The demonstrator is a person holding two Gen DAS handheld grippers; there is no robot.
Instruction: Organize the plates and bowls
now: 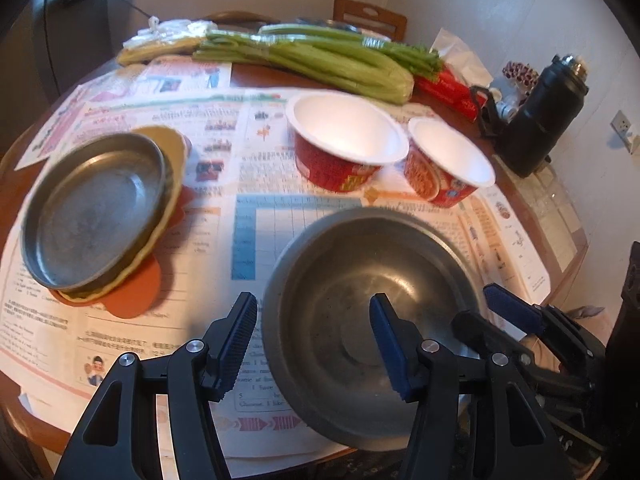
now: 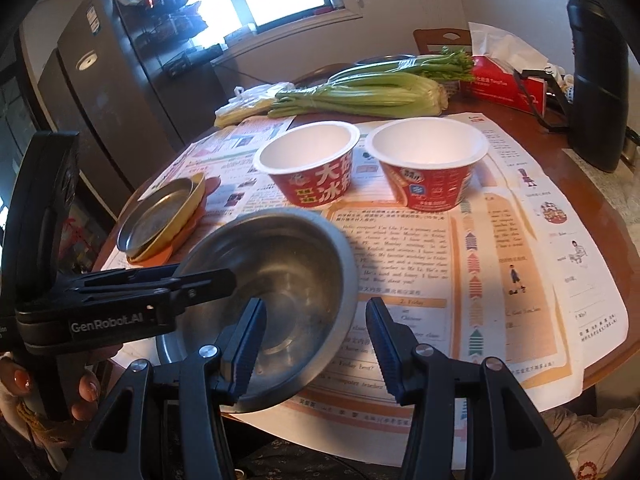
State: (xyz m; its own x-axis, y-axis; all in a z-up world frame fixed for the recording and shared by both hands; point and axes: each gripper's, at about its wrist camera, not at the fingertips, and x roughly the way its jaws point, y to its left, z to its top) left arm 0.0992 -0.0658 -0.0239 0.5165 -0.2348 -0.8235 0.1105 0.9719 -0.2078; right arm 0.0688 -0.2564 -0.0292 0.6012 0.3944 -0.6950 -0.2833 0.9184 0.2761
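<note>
The steel bowl [image 1: 368, 320] looks rigid, light and slick, best pinched at its thin rim, which the part-open jaws of both grippers straddle without pressing.

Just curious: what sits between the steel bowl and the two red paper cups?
Nothing but printed paper; in the right wrist view that stretch between the steel bowl and the red cups is otherwise bare.

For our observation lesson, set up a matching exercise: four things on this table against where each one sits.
Things:
1. steel bowl
2. metal plate
3. celery
4. black flask

Places:
A. far side, beyond the red cups
B. at the near edge
C. at the table's right edge
D. stacked on a yellow dish, at left

Pairs: 1-B, 2-D, 3-A, 4-C
</note>
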